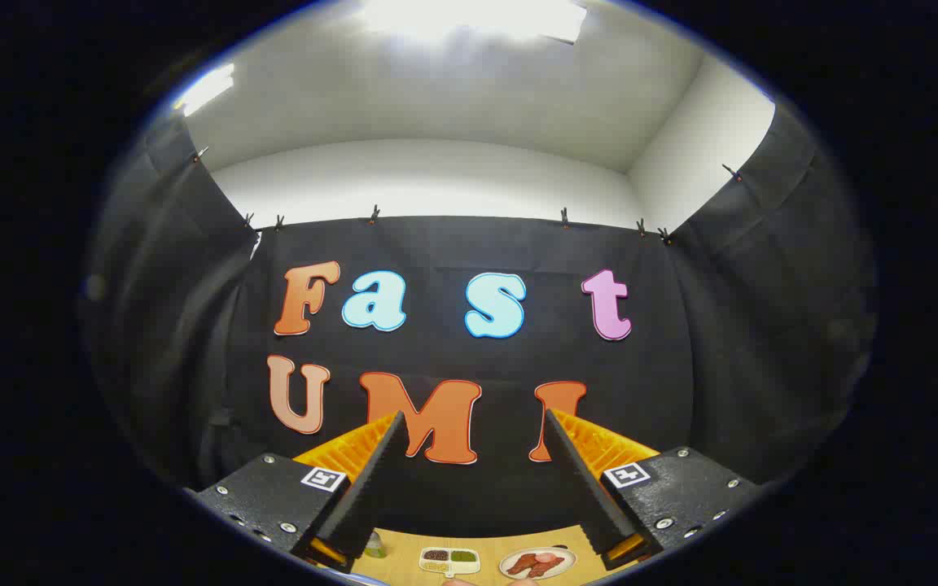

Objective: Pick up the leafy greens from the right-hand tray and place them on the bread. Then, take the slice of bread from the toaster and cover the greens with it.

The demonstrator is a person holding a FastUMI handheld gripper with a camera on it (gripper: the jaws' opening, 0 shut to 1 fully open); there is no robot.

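**Fingers spread wide and empty, tilted up toward the booth's back wall**

The gripper point(473, 423) has its two fingers point(371, 480) released, standing far apart with nothing between them and nothing touching either one. The gap between them is wide and open, and they point up at the black cloth wall rather than down at the work.

Below and between the finger bases a strip of the wooden surface point(404, 566) shows. On it, from left to right, sit a small green item point(374, 545), too small to identify, a white divided tray point(449, 559) holding dark filling in one compartment and green in the other, and a white plate point(537, 562) carrying reddish-brown pieces. Whether that green is the leafy greens cannot be told.

Beyond the fingers hangs the black cloth wall point(713, 342), clipped along its top edge, with white wall point(436, 179) and a bright ceiling light point(469, 16) above.
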